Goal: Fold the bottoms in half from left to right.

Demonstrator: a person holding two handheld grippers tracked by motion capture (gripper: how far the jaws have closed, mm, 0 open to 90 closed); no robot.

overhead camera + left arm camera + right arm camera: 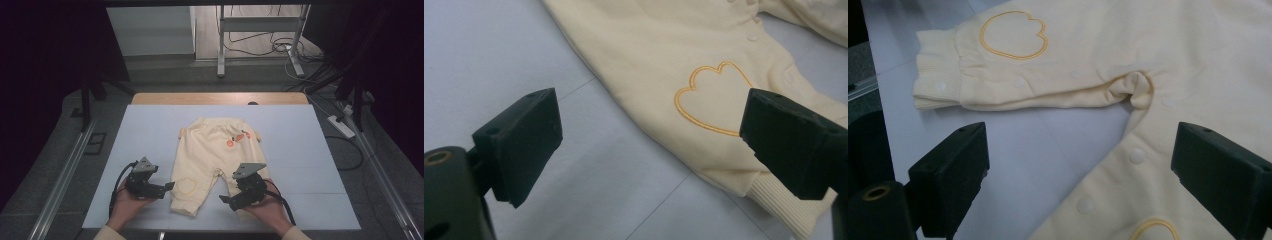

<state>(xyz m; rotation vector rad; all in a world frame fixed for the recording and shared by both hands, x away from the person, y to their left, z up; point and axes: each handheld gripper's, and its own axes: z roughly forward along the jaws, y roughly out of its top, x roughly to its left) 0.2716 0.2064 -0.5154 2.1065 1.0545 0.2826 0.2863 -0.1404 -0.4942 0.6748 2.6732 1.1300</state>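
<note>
Cream baby trousers [212, 160] lie flat; left gripper [167, 187] beside one cuff, right gripper [226, 200] over the other, both fingers released.

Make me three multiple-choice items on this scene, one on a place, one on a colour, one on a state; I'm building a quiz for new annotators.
1. Where do the baby trousers lie?
A. On the white sheet over the table
B. On the floor
C. Hung from the metal stand

2. What colour is the outline stitched near the cuff of the trouser leg?
A. Blue
B. Orange-yellow
C. Black

3. How does the left gripper stand?
A. Shut on the cuff
B. Shut on nothing
C. Open, jaws wide apart

Answers:
1. A: the high view shows the trousers spread flat on the white sheet.
2. B: the left gripper view shows an orange-yellow line on cream cloth.
3. C: its two black jaws stand far apart, with sheet and cloth showing between them; the right gripper stands open likewise.
</note>
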